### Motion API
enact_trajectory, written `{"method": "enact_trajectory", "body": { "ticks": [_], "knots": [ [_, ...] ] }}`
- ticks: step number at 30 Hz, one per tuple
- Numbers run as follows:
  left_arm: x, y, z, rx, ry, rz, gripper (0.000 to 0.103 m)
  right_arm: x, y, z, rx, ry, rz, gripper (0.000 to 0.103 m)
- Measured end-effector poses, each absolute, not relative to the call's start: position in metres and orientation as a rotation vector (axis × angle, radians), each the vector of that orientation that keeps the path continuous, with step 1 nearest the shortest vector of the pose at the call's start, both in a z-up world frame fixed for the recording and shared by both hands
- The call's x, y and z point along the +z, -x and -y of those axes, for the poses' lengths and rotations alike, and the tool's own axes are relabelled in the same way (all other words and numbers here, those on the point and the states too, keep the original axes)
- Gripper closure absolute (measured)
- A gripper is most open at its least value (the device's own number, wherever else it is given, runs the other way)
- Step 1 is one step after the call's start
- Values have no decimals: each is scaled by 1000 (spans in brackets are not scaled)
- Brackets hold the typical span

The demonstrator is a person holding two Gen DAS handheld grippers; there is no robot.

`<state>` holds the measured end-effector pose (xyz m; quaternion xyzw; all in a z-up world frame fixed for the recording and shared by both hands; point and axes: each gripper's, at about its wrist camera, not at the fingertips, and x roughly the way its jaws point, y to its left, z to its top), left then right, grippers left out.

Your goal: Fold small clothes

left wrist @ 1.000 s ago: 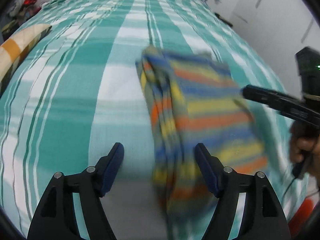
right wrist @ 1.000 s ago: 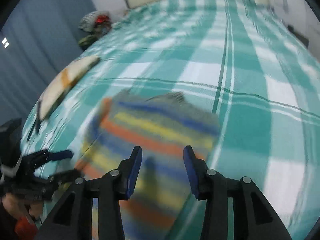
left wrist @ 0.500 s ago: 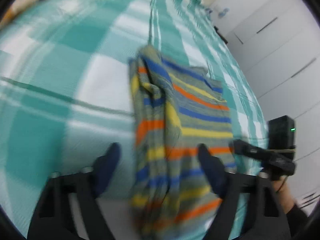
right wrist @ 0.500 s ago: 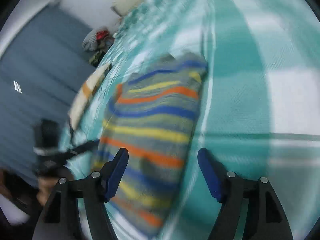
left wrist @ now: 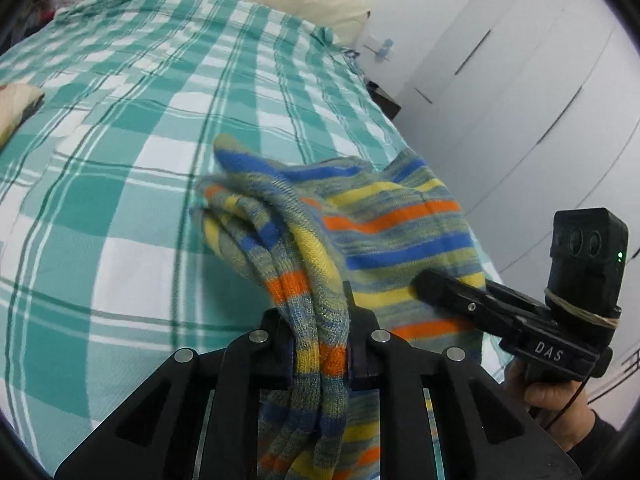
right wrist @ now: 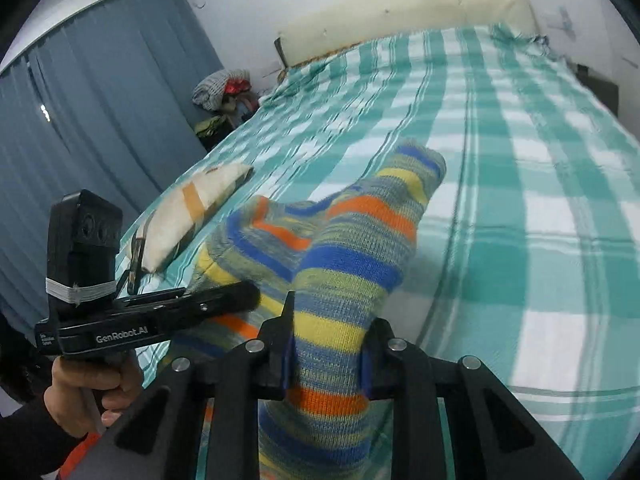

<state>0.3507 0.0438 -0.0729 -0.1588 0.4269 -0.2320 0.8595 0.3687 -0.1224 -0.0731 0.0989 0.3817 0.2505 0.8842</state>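
A small striped knit garment [left wrist: 384, 220] in blue, yellow, orange and grey-green lies partly on the teal checked bed, its near edge lifted. My left gripper [left wrist: 320, 344] is shut on the bunched left near edge. My right gripper [right wrist: 326, 352] is shut on the right near edge of the garment [right wrist: 344, 248]. The right gripper also shows at the right of the left wrist view [left wrist: 452, 292], clamped on the cloth. The left gripper shows at the left of the right wrist view [right wrist: 224, 300]. The garment's far end rests on the bed.
The teal and white checked bedspread [left wrist: 120, 160] covers the bed. A folded cream cloth with an orange band [right wrist: 192, 208] lies at the bed's left edge. White wardrobe doors [left wrist: 520, 80] stand to the right, blue curtains [right wrist: 100, 120] and a clothes pile [right wrist: 224, 88] to the left.
Both grippers were open over the flat garment. They have closed on its near edge and lifted it, so the cloth now rises from the bed toward me.
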Motion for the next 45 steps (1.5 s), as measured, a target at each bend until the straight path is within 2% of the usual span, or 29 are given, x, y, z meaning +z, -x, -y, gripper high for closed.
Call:
{"method": "enact_trajectory", "body": {
  "ticks": [1,2,3,4,5,7,8,9,11,12,13,15,19,22,27,35,45],
  "knots": [
    [-81,-355,-38,-473,324,-923,74,-73,-369,130,509,-225,-804,77],
    [-94,-360,-33,-440,298,-960,55,-79,-370,137,495,-237,-825,75],
    [-111,-363,-33,-380,251,-1002,45,-91,-378,140,471,-246,-871,65],
    [-127,-360,-32,-311,202,-1038,42,-109,-382,150,413,-240,-936,43],
    [-139,-355,-35,-248,159,-1067,44,-121,-381,161,344,-215,-969,35],
    [-144,-327,-48,-201,122,-1056,42,-140,-361,187,221,-195,-997,35],
    [-138,-312,-52,-180,92,-1024,36,-140,-352,194,209,-200,-995,34],
    [-128,-294,-52,-144,35,-985,30,-138,-336,200,190,-190,-990,29],
    [-108,-263,-47,-84,-72,-904,4,-130,-306,200,144,-130,-980,22],
    [-98,-249,-43,-46,-123,-854,2,-125,-292,195,139,-108,-974,18],
    [-88,-237,-38,-4,-159,-818,1,-119,-279,187,139,-89,-974,12],
    [-77,-227,-34,61,-180,-823,1,-108,-257,172,149,-65,-971,7],
    [-61,-201,-36,187,-218,-819,1,-84,-214,145,136,-26,-922,3],
    [-63,-189,-46,107,-128,-952,1,-72,-194,129,122,10,-925,3],
    [-61,-173,-61,28,58,-1023,1,-62,-177,114,110,29,-958,3],
    [-30,-163,-47,29,-53,-955,1,-46,-168,117,82,6,-958,3],
    [-12,-164,-57,61,-51,-924,1,-23,-165,125,47,6,-943,3]
  ]
}}
